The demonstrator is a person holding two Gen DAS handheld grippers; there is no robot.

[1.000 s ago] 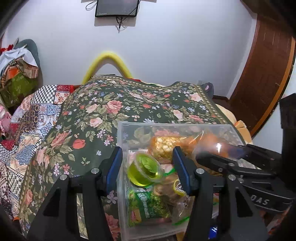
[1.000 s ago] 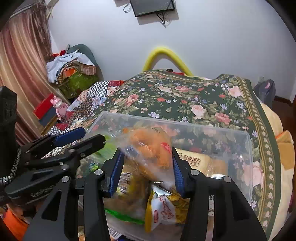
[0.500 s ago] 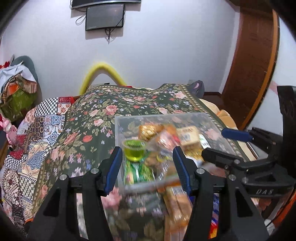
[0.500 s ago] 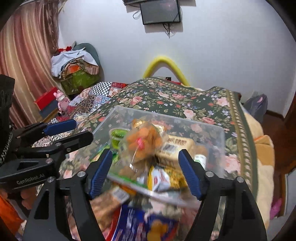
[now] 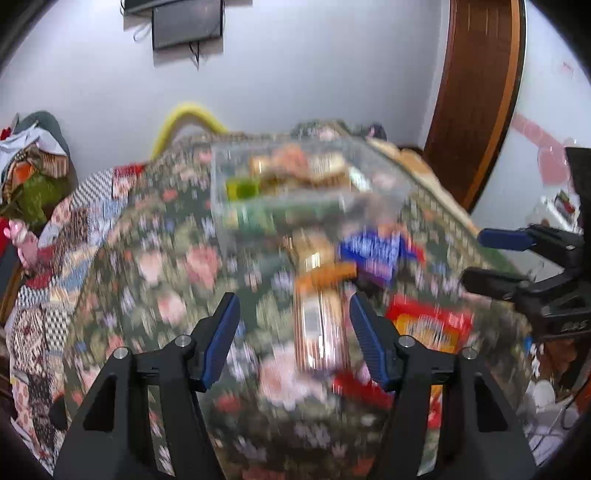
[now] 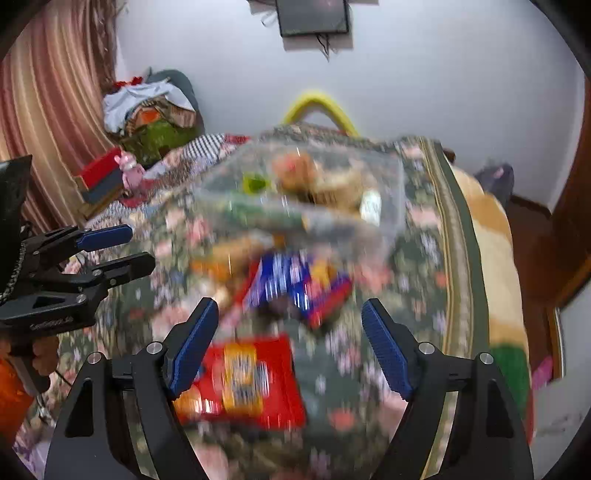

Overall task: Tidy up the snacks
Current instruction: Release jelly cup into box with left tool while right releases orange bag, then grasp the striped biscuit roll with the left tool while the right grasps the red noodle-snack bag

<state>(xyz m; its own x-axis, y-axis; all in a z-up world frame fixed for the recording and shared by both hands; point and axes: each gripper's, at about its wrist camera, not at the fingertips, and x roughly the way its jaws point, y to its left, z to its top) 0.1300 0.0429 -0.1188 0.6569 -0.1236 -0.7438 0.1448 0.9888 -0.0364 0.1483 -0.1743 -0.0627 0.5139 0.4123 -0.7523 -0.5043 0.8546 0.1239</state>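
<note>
Both claws have drawn back from the clear plastic snack bin [image 5: 295, 192], now well ahead; left claw [image 5: 293, 332] and right claw [image 6: 290, 347] gape apart, empty, above blurred packets on the floral bed cover [image 5: 147, 258].

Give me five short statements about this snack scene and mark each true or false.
1. Both grippers, left gripper and right gripper, have their jaws open and empty. True.
2. The clear bin holds no snacks. False: several snacks and a green cup lie in it.
3. A red packet lies on the floral bedspread outside the bin. True.
4. The blue packet is inside the bin. False: it lies on the bedspread in front of it.
5. A dark screen hangs on the wall. True.
</note>
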